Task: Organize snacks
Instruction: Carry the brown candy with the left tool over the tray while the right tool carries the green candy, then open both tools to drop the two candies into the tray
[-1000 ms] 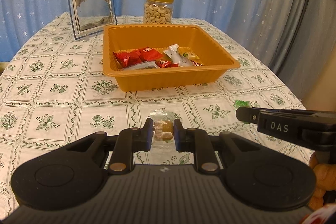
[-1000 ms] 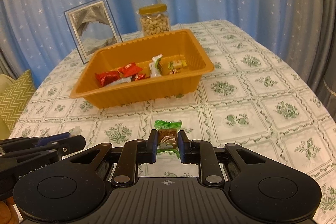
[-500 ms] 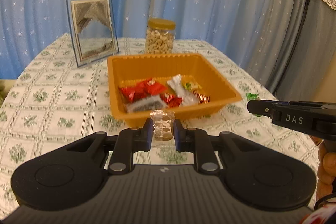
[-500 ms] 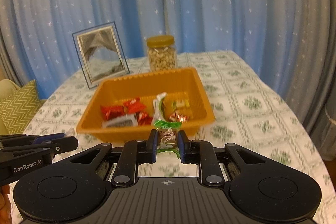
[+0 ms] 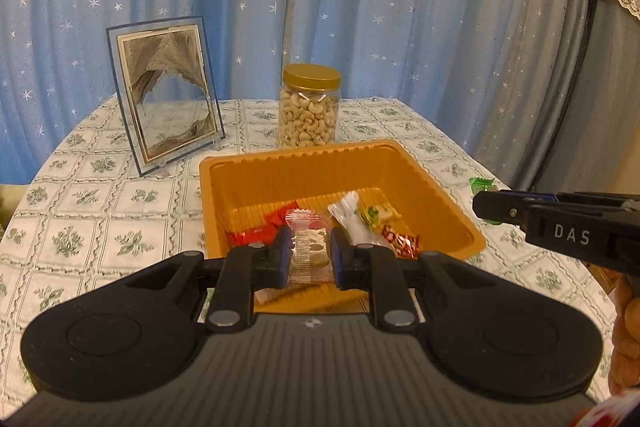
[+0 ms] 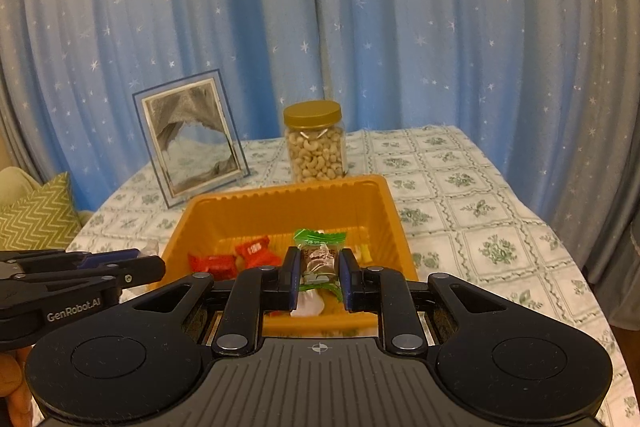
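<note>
Left wrist view: left tongs (image 5: 309, 257) clamped tight on a clear-wrapped snack (image 5: 307, 247), pale contents showing through the wrapper, held in front of the near edge of the orange tray (image 5: 280, 179). Tray sits on the bench (image 5: 100, 227) (green floral checked cloth) and already has red packets (image 5: 260, 233), a white wrapper (image 5: 350, 215) and a small foil candy (image 5: 400, 239) in it. Cashew jar (image 5: 309, 107) with gold lid stands just behind the tray; a framed picture (image 5: 168, 99) leans to its left. Right tongs (image 5: 484, 206) come in from the right edge, a bit of green wrapper poking out past the tip.

Right wrist view: right tongs (image 6: 319, 273) pinched closed on a green-wrapped snack (image 6: 319, 255), brown middle, held in front of the tray's near wall. Left tongs (image 6: 156, 269) visible at the left edge beside the tray. Yellow zigzag cushion (image 6: 36, 215) sits off the bench at far left. Blue starred curtain (image 6: 320, 27) behind everything.
</note>
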{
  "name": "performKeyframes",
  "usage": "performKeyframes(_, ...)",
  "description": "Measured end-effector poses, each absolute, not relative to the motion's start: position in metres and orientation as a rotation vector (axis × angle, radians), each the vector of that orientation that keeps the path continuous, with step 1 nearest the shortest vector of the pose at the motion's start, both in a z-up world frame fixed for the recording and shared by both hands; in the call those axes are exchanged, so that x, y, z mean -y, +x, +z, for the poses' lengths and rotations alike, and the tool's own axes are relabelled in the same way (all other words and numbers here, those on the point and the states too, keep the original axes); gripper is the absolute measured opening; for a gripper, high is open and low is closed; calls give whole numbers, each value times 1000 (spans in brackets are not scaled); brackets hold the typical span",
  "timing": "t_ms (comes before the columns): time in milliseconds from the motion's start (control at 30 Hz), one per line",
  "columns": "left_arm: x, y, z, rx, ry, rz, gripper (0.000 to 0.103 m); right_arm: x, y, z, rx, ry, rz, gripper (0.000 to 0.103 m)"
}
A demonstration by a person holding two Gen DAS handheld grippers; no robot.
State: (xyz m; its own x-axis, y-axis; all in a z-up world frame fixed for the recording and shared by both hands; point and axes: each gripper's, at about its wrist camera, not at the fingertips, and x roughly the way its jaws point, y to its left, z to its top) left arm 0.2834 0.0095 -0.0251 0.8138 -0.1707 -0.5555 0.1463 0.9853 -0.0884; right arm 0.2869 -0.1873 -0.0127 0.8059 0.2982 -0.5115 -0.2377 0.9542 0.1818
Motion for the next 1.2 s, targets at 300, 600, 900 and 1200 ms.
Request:
performKeyframes(300,-12,317,-31,-630,-52,-172,18,186,324,-16,-578,129,282,20)
performKeyframes(600,-18,348,-44,-666,-56,-159,18,188,355,-29,-625,156,267,20)
performKeyframes(900,-23,377,-52,-691,-94,-154,18,183,378,-38,-653,179,264,20)
performKeyframes(1200,-25,392,-58,-703,-107,-146,18,176,395,-48,-680,195,274,20)
